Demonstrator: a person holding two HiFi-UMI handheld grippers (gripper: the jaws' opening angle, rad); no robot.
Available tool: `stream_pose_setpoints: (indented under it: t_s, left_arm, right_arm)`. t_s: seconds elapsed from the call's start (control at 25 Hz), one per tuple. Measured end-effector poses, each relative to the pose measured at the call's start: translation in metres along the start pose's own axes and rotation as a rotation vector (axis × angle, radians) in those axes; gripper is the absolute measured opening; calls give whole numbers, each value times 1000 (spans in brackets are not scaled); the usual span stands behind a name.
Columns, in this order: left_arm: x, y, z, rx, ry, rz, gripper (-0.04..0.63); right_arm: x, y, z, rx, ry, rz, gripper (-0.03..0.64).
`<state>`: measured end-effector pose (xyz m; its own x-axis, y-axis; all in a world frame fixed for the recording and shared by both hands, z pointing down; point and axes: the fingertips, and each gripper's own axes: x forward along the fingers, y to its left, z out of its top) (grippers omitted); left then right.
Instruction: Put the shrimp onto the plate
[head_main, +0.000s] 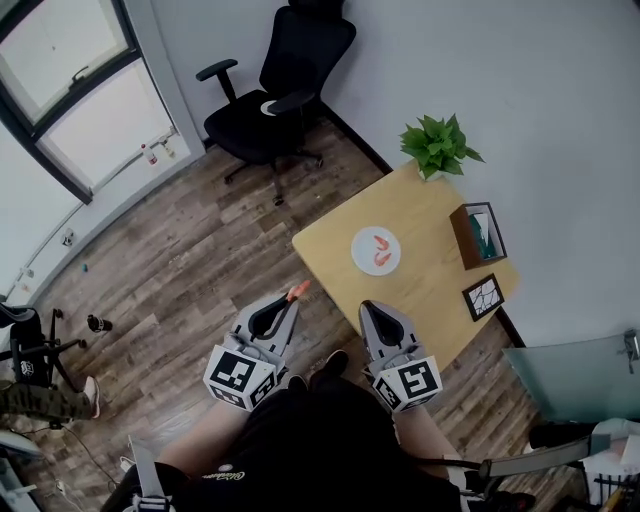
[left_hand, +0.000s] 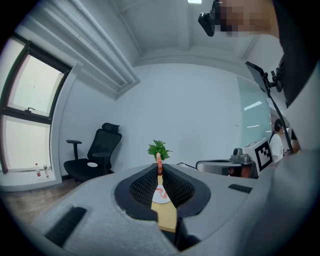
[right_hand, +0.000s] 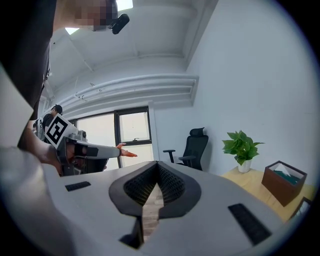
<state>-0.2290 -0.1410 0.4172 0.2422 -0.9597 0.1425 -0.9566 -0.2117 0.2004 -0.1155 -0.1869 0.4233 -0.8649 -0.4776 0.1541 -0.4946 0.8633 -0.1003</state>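
My left gripper (head_main: 293, 298) is shut on an orange shrimp (head_main: 299, 289) that sticks out past its tips, held over the wooden floor just off the table's near-left corner. In the left gripper view the shrimp (left_hand: 159, 162) stands upright between the pads. A white plate (head_main: 362, 250) lies mid-table with another shrimp (head_main: 381, 250) on it; the left gripper view shows that plate (left_hand: 162, 199) through the jaw gap. My right gripper (head_main: 367, 306) hangs over the table's near edge, shut with nothing in it (right_hand: 157, 163). The right gripper view also catches the held shrimp (right_hand: 126, 153).
On the light wooden table (head_main: 420, 290) stand a potted plant (head_main: 436, 145) at the far corner, a brown box (head_main: 478, 234) and a small picture frame (head_main: 483, 296) on the right. A black office chair (head_main: 275, 105) stands beyond, and a glass panel (head_main: 575, 375) lies to the right.
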Motion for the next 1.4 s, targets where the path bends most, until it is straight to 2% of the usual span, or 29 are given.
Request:
stream_pose_setpoints:
  t_s: [0.28, 0.56, 1.12, 1.4]
  left_arm:
    - [71, -21, 26, 46, -3, -54, 26]
    - [116, -39, 28, 51, 12, -111, 26]
    - [153, -37, 46, 69, 13, -312, 26]
    - [155, -39, 42, 77, 35, -363, 26]
  right_arm:
    - [3, -57, 24, 11, -49, -22, 3]
    - [2, -102, 29, 15, -56, -67, 3]
    - [4, -119, 48, -18, -75, -253, 3]
    - [-1, -118, 42, -11, -65, -308, 3]
